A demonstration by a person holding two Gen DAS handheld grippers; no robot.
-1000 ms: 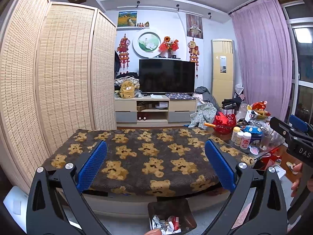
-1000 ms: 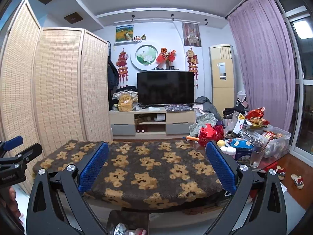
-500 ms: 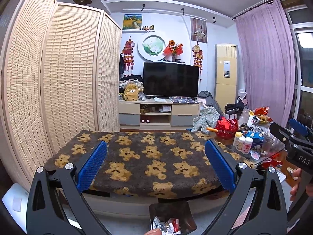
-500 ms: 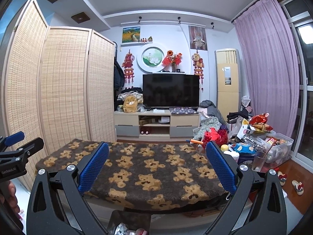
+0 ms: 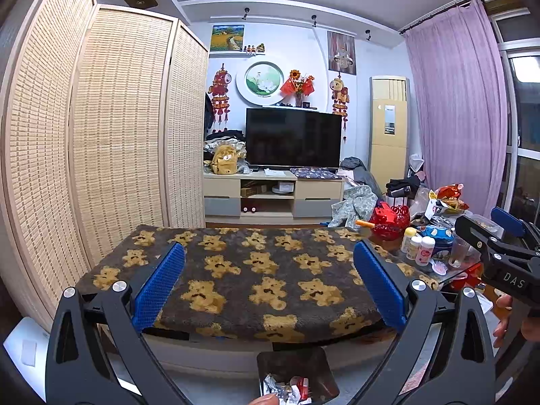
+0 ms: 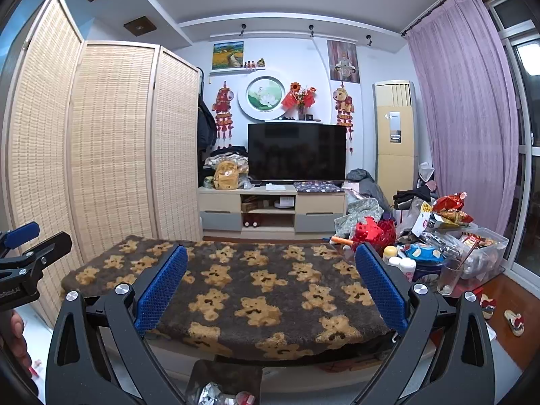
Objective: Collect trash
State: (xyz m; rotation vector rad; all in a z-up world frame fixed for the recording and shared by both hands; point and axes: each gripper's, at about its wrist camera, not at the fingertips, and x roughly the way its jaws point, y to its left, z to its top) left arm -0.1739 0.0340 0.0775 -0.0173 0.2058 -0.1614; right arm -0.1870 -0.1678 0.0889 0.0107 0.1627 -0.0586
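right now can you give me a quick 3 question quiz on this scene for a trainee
1. True or false: the left gripper holds a piece of trash between its fingers.
2. Where does the trash bin stand? A) on the bear blanket B) on the floor in front of the table, below the grippers C) beside the TV.
3. Fill in: the bear blanket covers the ____.

Key
1. False: both the left gripper and the right gripper are open, with nothing between the fingers.
2. B; crumpled wrappers already lie in it.
3. Table.
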